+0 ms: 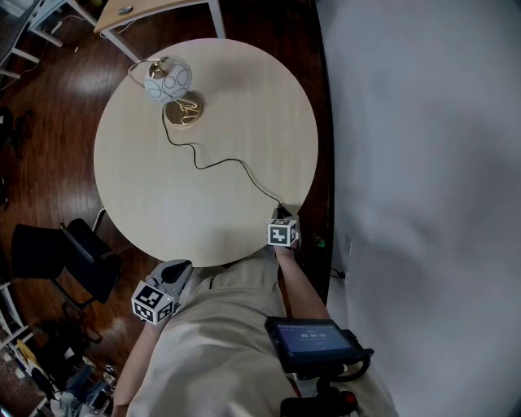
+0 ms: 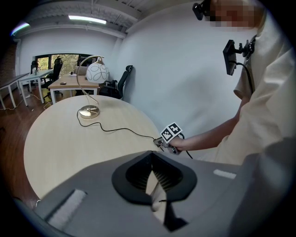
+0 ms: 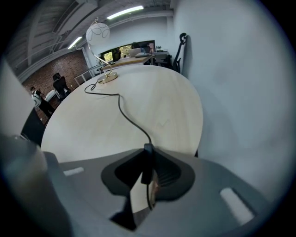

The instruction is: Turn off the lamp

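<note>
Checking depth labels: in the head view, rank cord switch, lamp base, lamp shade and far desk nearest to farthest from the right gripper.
1. cord switch, at the right gripper
2. lamp base, across table
3. lamp shade, beyond base
4. desk, past table

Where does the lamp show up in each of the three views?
Head view: lamp at upper left, near the far edge of the round table.
Left gripper view: lamp at upper left, on the table's far side.
Right gripper view: lamp at top left.
Shared landmark: black cord trailing from the lamp's base.
</note>
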